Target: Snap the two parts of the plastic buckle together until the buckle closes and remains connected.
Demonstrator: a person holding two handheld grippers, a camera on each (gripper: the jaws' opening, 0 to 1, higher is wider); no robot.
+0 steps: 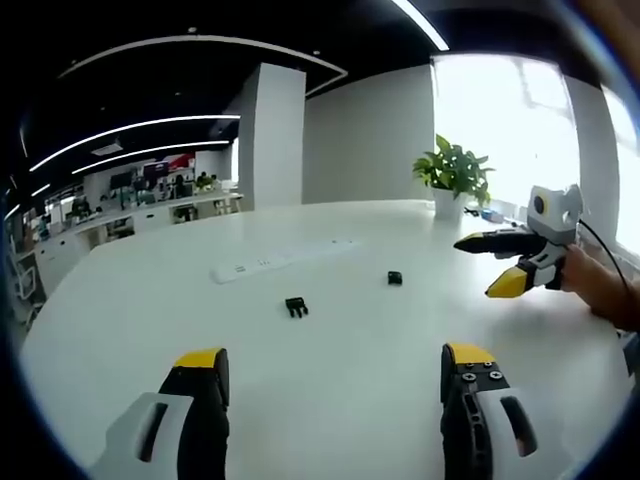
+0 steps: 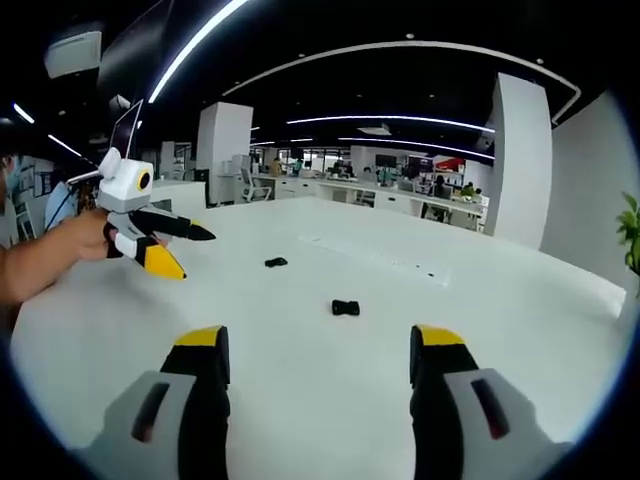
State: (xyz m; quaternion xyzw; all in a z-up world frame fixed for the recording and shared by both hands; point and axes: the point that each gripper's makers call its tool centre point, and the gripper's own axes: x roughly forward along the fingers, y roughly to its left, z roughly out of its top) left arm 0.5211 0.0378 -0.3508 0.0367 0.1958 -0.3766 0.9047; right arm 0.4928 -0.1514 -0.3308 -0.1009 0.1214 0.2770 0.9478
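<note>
Two small black buckle parts lie apart on the white table. In the left gripper view the pronged part is ahead of my left gripper, whose jaws are open with nothing between them. The smaller part lies farther right, towards my right gripper, which a hand holds open above the table. In the right gripper view one buckle part lies just ahead of my open right gripper. The other part lies farther off, near my left gripper, which is open.
A white power strip lies across the table behind the parts. A potted plant stands at the far edge by the window. A person's hand holds the left gripper. Office desks and a white pillar stand beyond the table.
</note>
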